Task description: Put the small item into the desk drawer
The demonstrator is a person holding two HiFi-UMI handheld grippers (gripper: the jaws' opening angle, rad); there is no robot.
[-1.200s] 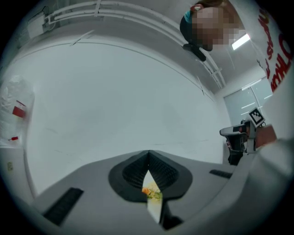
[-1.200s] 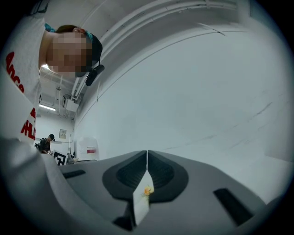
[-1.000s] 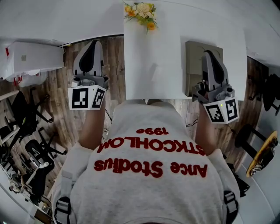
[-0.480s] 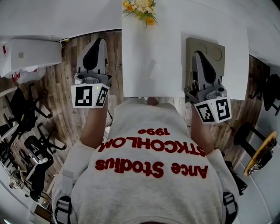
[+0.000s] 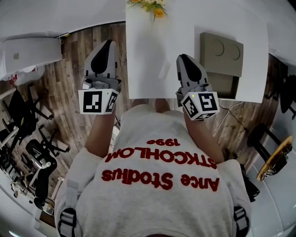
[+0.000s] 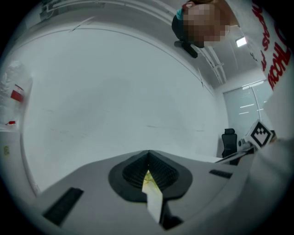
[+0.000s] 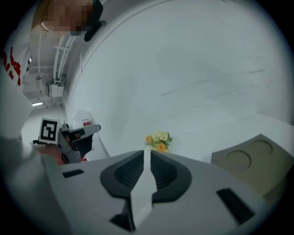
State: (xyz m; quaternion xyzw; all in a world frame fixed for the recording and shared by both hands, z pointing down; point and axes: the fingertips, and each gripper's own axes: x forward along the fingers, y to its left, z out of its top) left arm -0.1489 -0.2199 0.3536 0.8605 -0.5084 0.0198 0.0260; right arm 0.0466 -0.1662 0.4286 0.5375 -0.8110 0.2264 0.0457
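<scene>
I've got the left gripper [image 6: 148,156] clenched empty off the surface's [image 5: 148,55] left edge, the right gripper's [image 7: 147,156] jaws just parting on nothing, likely readying for the tan box [image 5: 221,53]; small item unseen.

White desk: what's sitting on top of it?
Yellow and orange flowers at the far edge and an olive-grey box with two round dents at the right. The right gripper covers a patch near the front edge, so anything lying under it is hidden.
</scene>
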